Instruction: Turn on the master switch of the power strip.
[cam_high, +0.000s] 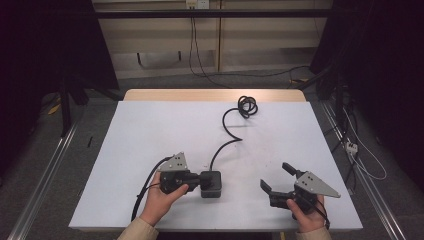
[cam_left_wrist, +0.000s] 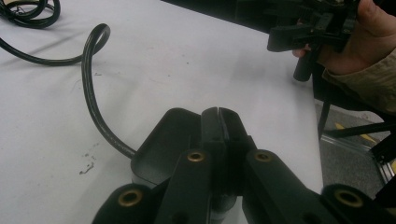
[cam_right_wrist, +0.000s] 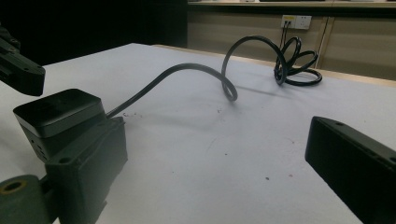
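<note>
In the high view we see two hands coming in from the bottom edge, each one holding a black gripper over a white table (cam_high: 150, 130).

Nearest to us, at about 5 o'clock on the table, is the right gripper (cam_high: 279, 179). Its two jaws stand wide apart and there is nothing between them. They point toward about 10 o'clock. The right hand (cam_high: 306, 214) holds it from behind, and a grey three-cornered plate (cam_high: 315, 185) sits on top of it. In the right gripper view the same jaws rise from the two bottom corners with the bare tabletop between them.

At about 7 o'clock is the left gripper (cam_high: 200, 180), held by the left hand (cam_high: 162, 197) and pointing toward 3 o'clock. In the left gripper view its jaws are pressed together, and they lie against the black power adapter (cam_left_wrist: 163, 144); we cannot tell whether a part of the adapter is clamped between them. In the high view the adapter (cam_high: 211, 184) rests on the table near the front edge, at about 6 o'clock, touching the tip of this gripper.

From the adapter a black cable (cam_high: 225, 137) runs away toward 12 o'clock, makes a bend in the middle of the table, and ends in a small coil (cam_high: 247, 106) near the far edge. Behind the table, at 12 o'clock, there is a wall socket (cam_right_wrist: 297, 21) with thin wires hanging from it.
</note>
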